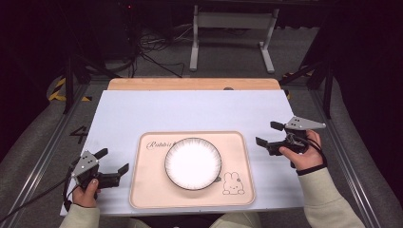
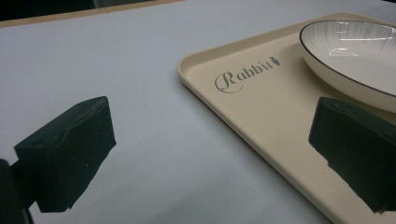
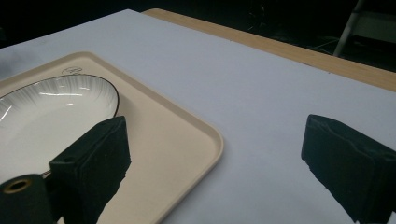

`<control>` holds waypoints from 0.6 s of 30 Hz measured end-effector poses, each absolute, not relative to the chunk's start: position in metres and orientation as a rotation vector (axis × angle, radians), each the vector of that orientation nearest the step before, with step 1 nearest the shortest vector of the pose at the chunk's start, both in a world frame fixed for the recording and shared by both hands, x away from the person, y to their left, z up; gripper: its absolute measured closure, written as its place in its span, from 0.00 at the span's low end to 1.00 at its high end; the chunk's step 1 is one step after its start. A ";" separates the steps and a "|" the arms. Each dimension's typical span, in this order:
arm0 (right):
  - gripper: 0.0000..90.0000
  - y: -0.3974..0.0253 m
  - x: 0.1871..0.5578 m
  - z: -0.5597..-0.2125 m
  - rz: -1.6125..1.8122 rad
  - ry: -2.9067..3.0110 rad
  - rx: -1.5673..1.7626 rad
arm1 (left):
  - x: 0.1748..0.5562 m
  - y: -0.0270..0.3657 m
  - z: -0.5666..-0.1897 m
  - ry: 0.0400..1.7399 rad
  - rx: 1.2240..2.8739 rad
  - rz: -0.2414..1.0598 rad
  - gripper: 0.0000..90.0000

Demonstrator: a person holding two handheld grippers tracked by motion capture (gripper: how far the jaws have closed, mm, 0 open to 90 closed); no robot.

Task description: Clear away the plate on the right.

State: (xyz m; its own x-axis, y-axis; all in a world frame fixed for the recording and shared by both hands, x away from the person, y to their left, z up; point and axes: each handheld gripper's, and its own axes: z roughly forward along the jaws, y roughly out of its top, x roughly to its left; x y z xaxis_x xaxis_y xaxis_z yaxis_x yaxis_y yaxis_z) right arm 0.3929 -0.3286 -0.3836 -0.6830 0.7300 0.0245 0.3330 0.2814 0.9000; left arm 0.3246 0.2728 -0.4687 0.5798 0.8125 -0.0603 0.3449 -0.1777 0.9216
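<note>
A cream tray (image 1: 147, 190) printed with "Rabbit" and a rabbit drawing lies on the white table top, and a white plate (image 1: 193, 163) with a dark rim rests in its middle. My left gripper (image 1: 114, 160) hovers just left of the tray, open and empty; in the left gripper view the tray (image 2: 261, 112) and plate (image 2: 355, 51) lie ahead on the right. My right gripper (image 1: 267, 134) sits right of the tray, open and empty; the right gripper view has the tray (image 3: 182, 135) corner and plate (image 3: 51, 112) on its left.
The white sheet (image 1: 190, 109) covers a wooden table whose far edge (image 1: 190, 84) shows behind it. Beyond are a dark floor, cables and a white stand frame (image 1: 233, 28). Metal rails run along both table sides.
</note>
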 end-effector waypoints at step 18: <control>0.09 -0.355 0.387 -0.425 1.385 2.095 0.952 | 0.324 0.273 -0.469 0.952 1.769 0.558 0.01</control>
